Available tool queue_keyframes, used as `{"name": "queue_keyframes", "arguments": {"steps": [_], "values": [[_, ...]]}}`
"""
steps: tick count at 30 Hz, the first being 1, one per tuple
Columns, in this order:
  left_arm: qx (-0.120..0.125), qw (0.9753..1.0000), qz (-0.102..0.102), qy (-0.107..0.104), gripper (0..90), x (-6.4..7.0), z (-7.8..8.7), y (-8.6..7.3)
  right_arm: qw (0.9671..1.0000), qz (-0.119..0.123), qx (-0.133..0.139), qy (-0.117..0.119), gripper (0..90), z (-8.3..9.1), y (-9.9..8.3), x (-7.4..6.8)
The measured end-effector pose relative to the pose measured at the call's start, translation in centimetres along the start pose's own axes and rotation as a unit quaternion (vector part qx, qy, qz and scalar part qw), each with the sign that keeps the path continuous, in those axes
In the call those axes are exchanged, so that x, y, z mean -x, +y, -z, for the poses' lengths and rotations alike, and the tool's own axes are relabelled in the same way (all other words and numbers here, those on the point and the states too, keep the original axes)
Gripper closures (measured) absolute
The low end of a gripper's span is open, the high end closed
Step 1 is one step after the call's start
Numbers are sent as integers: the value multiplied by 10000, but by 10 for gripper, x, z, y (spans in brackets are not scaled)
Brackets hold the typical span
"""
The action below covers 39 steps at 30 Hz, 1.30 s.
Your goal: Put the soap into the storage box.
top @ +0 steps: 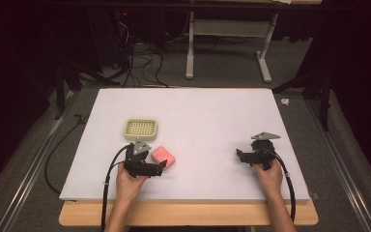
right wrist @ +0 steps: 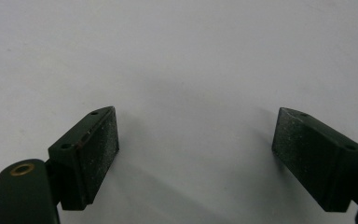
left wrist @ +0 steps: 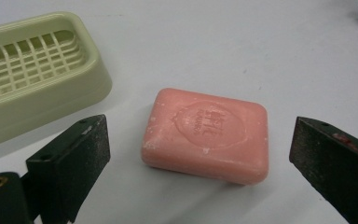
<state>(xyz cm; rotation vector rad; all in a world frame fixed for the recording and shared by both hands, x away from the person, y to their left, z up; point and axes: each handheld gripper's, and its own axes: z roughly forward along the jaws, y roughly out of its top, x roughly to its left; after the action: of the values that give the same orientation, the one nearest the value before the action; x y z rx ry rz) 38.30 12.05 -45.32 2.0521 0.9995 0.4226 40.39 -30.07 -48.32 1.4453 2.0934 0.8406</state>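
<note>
White table, 1 pink soap bar, 1 green soap dish, 2 claws, left and right, both spread wide, empty

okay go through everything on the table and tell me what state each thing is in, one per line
Pink soap bar: lying flat on the table, stamped face up, ungripped.
Soap dish: upright, empty.
Left claw: open, jaws either side of the soap, not touching.
Right claw: open, empty.
</note>
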Motion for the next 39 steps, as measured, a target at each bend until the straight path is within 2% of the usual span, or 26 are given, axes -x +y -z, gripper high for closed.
{"name": "queue_keyframes", "arguments": {"steps": [6, 13, 26, 35, 39], "values": [[-72, 9999, -114, 3, 54, 5, -7, 3, 10000, -1, 6, -6, 151, 0, 0, 0], [-268, 9993, -256, -49, 46, 9, -23, 8, 10000, -16, 1, -2, 151, 0, 0, 0], [-536, 9980, -347, -48, 35, 8, -44, 7, 10000, -10, 6, -5, 151, 0, 0, 0], [-737, 9965, -400, -8, 62, 7, -51, 4, 10000, -8, 8, 0, 151, 0, 0, 0], [-739, 9963, -429, -28, 66, 7, -51, 4, 10000, -7, 8, -2, 151, 0, 0, 0]]}}
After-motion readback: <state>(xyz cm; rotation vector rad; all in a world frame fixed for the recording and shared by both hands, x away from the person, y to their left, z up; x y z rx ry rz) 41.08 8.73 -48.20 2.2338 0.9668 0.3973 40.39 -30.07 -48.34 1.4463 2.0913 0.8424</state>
